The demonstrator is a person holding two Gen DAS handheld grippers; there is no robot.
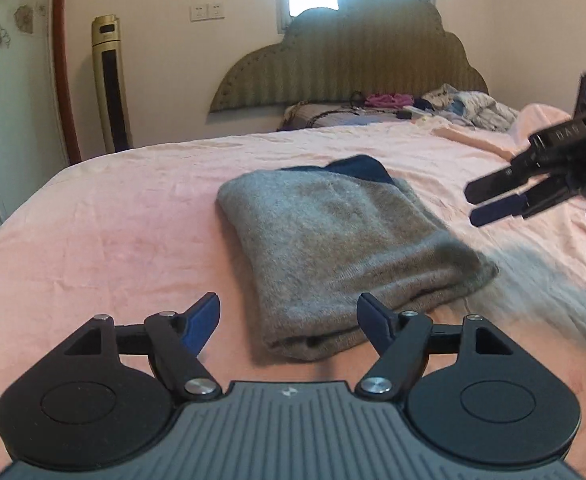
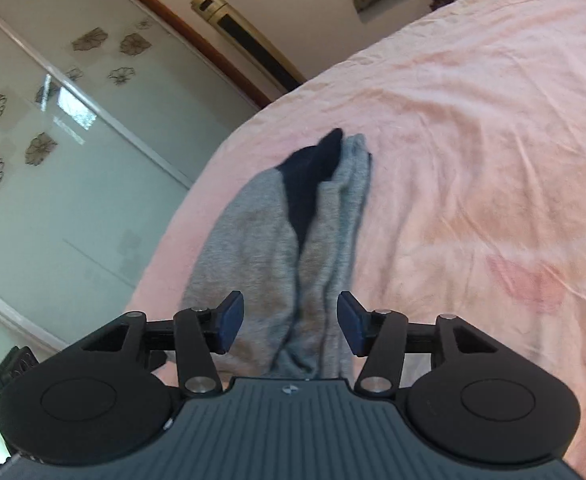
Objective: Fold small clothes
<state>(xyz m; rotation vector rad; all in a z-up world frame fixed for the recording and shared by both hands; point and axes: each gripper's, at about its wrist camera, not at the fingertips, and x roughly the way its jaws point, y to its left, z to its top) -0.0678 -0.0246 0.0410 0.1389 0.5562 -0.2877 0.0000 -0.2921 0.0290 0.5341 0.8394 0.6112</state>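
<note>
The bed (image 1: 113, 220) with its pink sheet carries everything here. At its far edge, under the headboard (image 1: 353, 64), lies a heap of other clothes (image 1: 465, 108), well apart from the work.

The grey garment (image 1: 333, 248) lies folded into a thick packet near the middle of the sheet, closer to the near edge than to the headboard. A dark blue part (image 1: 363, 168) shows at its far end. In the right wrist view the layers of the garment (image 2: 277, 248) are not fully even: one grey strip sits beside the main packet along its length.

The left gripper (image 1: 289, 316) is at the near end of the packet. Its jaws stand wide apart and hold nothing; the cloth is only seen between them, and the pads do not press on it. The right gripper (image 1: 489, 200) hangs in the air over the right side of the bed, apart from the garment. Its jaws are about half open and also hold nothing.

The fold seems almost finished. The risk now is that a finger catches the loose near edge or the separate strip, drags it, and the layers slide open on the soft, wrinkled sheet. A pinch of only the top layer would also lift it and spoil the packet.
</note>
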